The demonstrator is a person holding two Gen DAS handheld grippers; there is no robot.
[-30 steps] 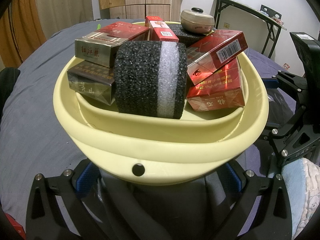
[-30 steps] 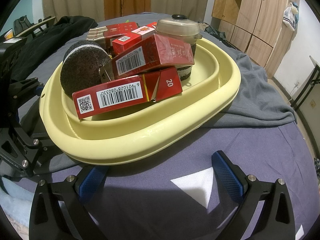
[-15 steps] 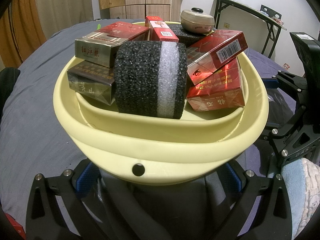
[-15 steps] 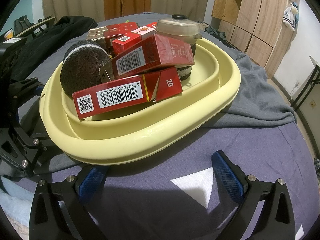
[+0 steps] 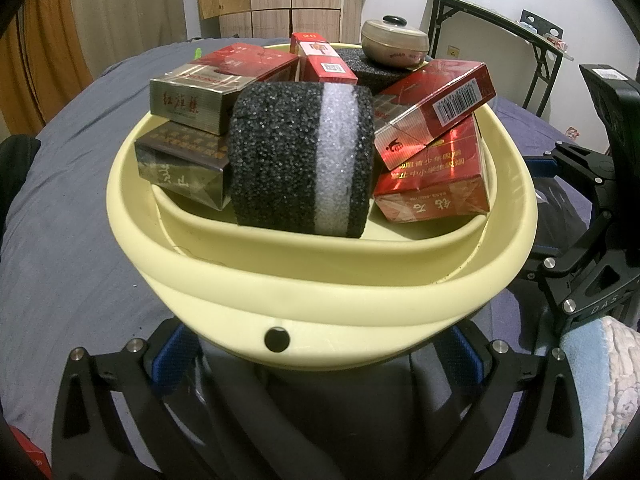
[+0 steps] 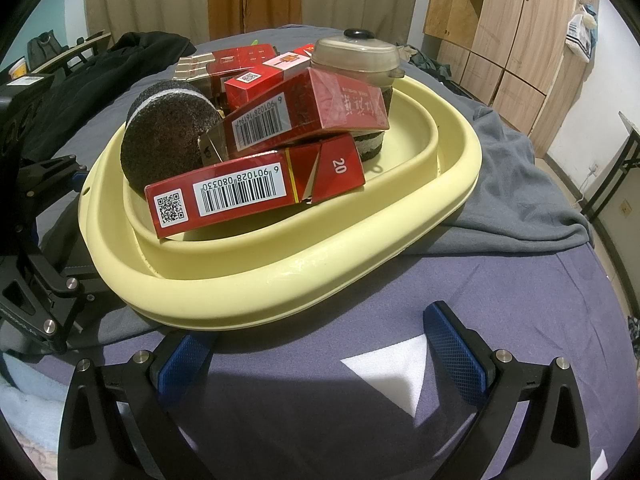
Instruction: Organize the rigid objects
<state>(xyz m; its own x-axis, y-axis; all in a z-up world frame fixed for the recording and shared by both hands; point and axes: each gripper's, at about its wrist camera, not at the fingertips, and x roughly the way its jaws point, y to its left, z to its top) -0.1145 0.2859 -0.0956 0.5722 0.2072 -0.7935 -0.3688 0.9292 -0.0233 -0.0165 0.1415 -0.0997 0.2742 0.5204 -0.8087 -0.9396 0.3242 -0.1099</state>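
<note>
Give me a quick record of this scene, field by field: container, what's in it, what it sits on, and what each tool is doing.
container: pale yellow basin
contents: black foam cylinder with white band, several red cigarette packs including a red pack with QR code, gold-brown packs, small lidded pot on a second foam piece
surface: bed with purple sheet and grey blanket
left tool: open, basin rim between its fingers
right tool: open, empty, just short of the basin

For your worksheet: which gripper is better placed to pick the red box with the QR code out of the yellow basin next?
Right, probably. The right gripper is open, facing the red box lying nearest the basin rim. From the left gripper, the foam roll stands in front.
</note>
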